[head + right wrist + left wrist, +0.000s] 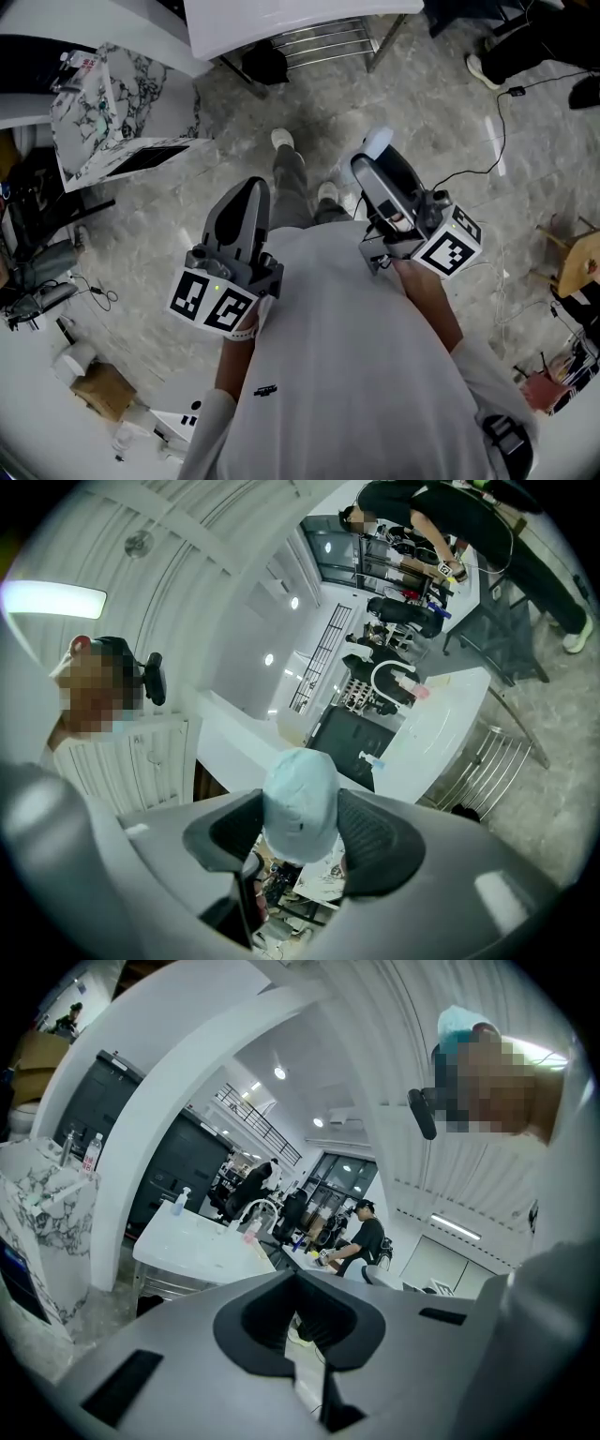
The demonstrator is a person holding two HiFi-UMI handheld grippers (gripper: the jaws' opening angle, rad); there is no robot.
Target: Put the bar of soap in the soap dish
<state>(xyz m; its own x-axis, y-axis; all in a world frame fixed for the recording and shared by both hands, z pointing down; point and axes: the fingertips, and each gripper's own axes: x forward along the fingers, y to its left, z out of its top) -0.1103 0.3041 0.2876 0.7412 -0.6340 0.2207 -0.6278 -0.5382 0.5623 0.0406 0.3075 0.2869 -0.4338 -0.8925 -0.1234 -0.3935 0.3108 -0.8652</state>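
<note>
My right gripper [367, 169] is held up in front of the person's chest, shut on a pale blue bar of soap [378, 142]. In the right gripper view the soap [300, 799] sits squeezed between the two dark pads [380, 841] of the right gripper [300, 829], its rounded end sticking out past them. My left gripper [249, 192] is held beside it on the left. In its own view the left gripper [298, 1281] has its jaw tips together, holding nothing. No soap dish can be made out in any view.
A white table [281, 23] with a metal rack beneath stands ahead; on its top [192, 1241] are a faucet and bottles. A marble-patterned box [103, 112] is at the left. Cables [487, 150] trail over the floor. Another person [361, 1237] stands at the far table.
</note>
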